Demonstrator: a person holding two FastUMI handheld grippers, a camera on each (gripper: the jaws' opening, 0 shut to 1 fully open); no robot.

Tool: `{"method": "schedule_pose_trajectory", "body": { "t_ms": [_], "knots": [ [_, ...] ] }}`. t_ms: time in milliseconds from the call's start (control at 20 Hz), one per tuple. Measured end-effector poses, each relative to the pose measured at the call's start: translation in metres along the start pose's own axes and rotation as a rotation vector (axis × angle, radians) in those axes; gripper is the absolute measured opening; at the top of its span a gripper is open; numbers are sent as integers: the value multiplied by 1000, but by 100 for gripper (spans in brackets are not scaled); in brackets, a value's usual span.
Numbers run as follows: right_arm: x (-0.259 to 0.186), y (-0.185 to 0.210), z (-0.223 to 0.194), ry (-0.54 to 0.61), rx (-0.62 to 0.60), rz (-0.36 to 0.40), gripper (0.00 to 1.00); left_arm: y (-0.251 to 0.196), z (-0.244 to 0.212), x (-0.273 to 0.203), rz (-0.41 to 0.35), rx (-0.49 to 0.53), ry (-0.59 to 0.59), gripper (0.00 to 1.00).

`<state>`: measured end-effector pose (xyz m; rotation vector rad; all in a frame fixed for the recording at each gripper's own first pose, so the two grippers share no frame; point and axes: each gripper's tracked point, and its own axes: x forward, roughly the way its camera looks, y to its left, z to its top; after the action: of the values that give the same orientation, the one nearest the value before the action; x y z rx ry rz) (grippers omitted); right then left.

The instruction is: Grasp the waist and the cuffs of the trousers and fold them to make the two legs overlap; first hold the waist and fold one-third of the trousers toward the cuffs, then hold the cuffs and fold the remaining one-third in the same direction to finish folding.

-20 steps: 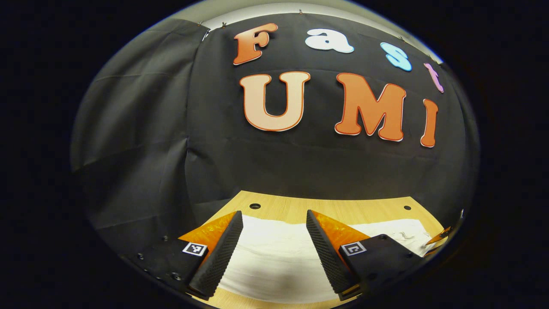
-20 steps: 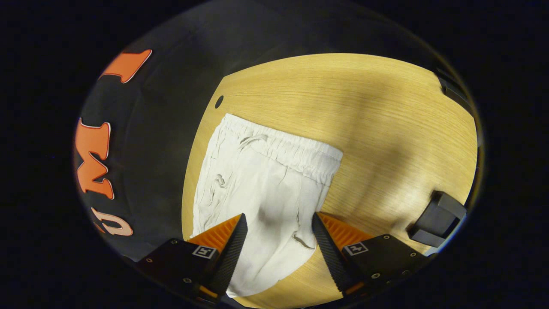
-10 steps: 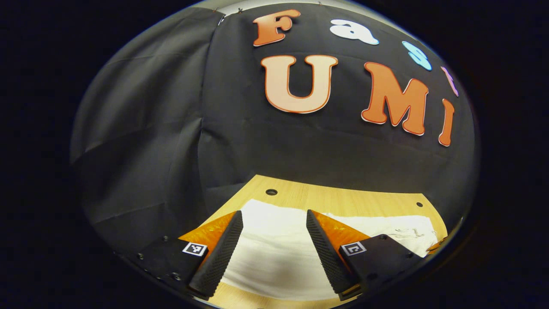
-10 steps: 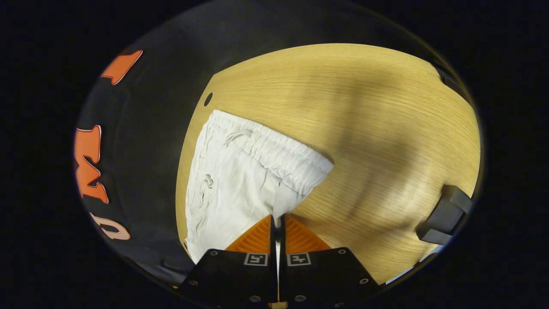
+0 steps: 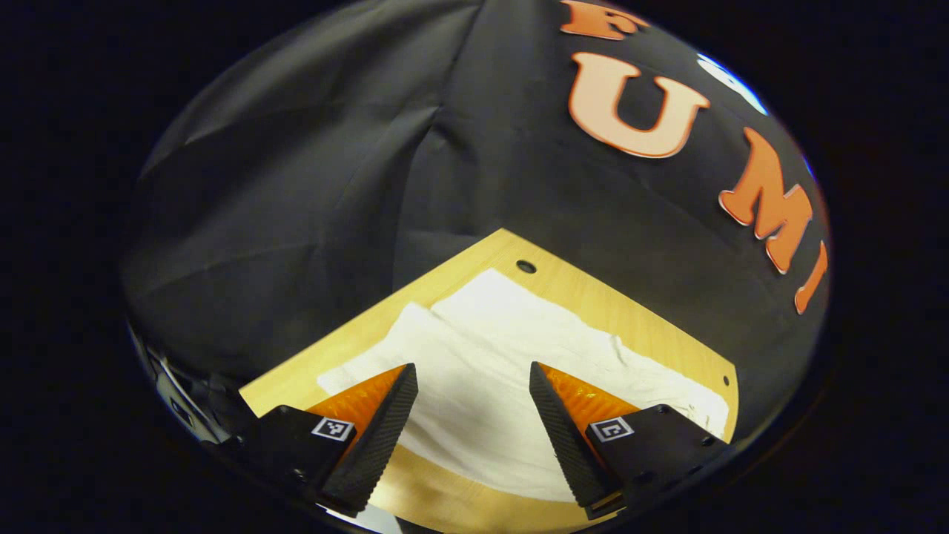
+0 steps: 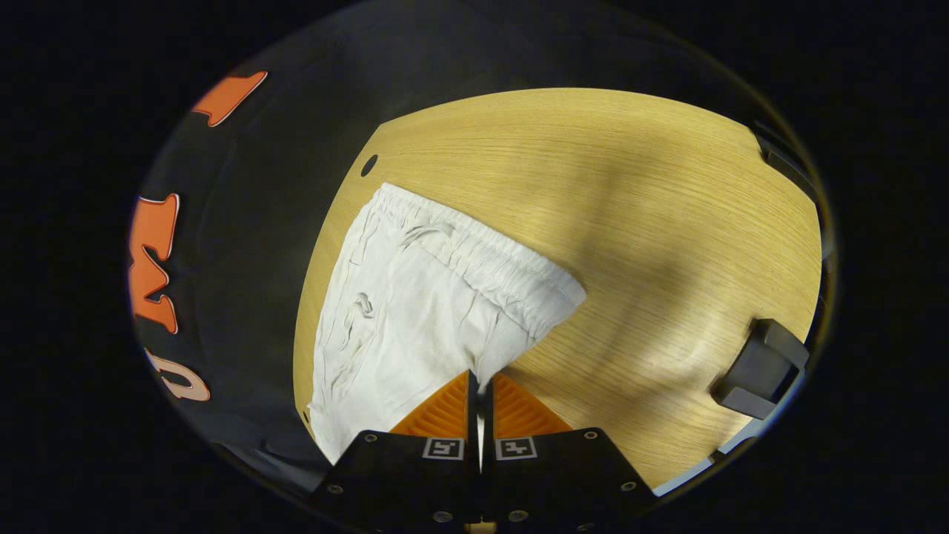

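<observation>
Right hand-held gripper (image 6: pixel 480 386) pinches white trousers (image 6: pixel 415 311); left hand-held gripper (image 5: pixel 473 415) spread above them

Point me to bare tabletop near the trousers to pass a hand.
Bare table lies wide between the trousers' waistband and the dark block at the edge. The strip between trousers and booth wall is narrow. Right gripper pinches the cloth; left gripper hangs open over it.

One trousers (image 6: pixel 415 311), two grippers (image 5: pixel 471 423)
</observation>
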<state>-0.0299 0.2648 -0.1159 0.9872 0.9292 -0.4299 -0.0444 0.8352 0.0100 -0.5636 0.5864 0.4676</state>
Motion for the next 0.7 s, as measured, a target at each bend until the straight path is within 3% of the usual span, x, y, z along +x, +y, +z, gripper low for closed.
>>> {"method": "schedule_pose_trajectory", "body": {
  "t_ms": [350, 500, 700],
  "knots": [
    [0, 4, 1, 15, -30, -34, 1, 39, -65, 17, 40, -440, 250, 100],
    [1, 5, 1, 15, -25, -41, 1, 60, -67, 9, 55, -525, 294, 100],
    [2, 6, 1, 10, -17, -46, 1, 68, -67, 7, 106, -552, 318, 100]
  ]
}}
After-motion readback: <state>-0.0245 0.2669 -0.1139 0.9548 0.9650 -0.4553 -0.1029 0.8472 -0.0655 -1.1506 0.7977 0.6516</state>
